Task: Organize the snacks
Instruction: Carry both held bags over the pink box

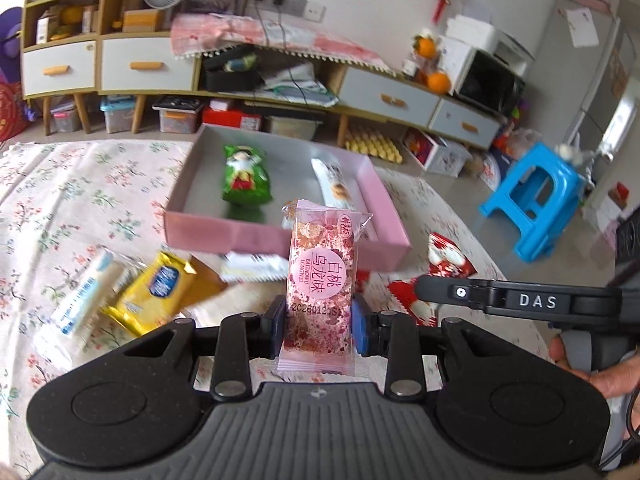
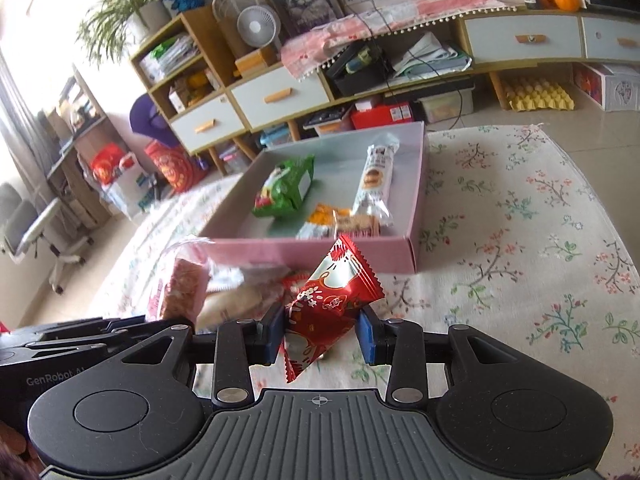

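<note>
My left gripper (image 1: 319, 326) is shut on a pink peach-oolong snack packet (image 1: 324, 280) and holds it upright in front of the pink box (image 1: 208, 232). My right gripper (image 2: 320, 332) is shut on a red snack packet (image 2: 332, 300), lifted above the floral cloth, near the box's front wall (image 2: 304, 254). The box holds a green packet (image 1: 245, 176), which also shows in the right wrist view (image 2: 286, 188), a long white packet (image 2: 374, 184) and an orange packet (image 2: 324, 220). The pink packet also shows in the right wrist view (image 2: 180, 292).
Loose snacks lie on the floral cloth (image 1: 80, 192): a yellow packet (image 1: 156, 288), a white packet (image 1: 86, 300), red packets (image 1: 446, 256). A cabinet (image 1: 372, 92) and a blue stool (image 1: 532, 200) stand beyond the table edge. The right gripper body (image 1: 520, 300) is at right.
</note>
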